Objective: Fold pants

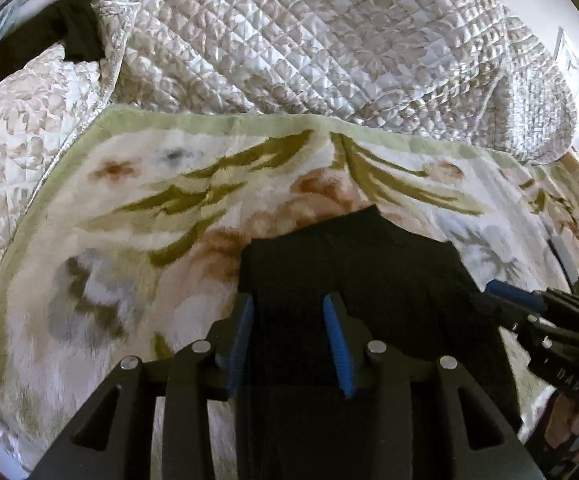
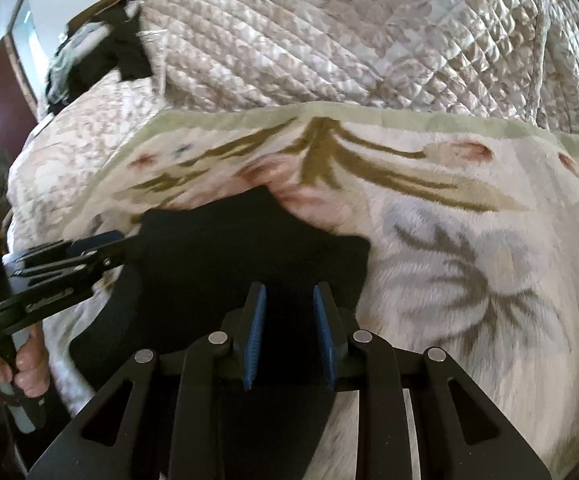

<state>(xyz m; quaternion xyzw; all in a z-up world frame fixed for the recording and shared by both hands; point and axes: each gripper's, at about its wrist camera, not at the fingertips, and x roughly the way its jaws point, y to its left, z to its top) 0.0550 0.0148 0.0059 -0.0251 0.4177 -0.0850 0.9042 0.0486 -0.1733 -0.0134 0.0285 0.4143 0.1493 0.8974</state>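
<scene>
On the floral blanket (image 1: 137,216) lie the black pants (image 1: 353,264), near, folded into a block. The left tool (image 1: 289,312) and right tool (image 2: 289,304) hover over their near edge, both part open, gripping nothing.

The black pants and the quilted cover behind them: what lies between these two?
Only the floral blanket lies between the black pants and the quilted cover; the stretch is bare otherwise, in both wrist views.

I see soft daylight, glare on the quilt (image 1: 329,40) at twelve o'clock, slight blur, fisheye bending toward dark rims.
</scene>
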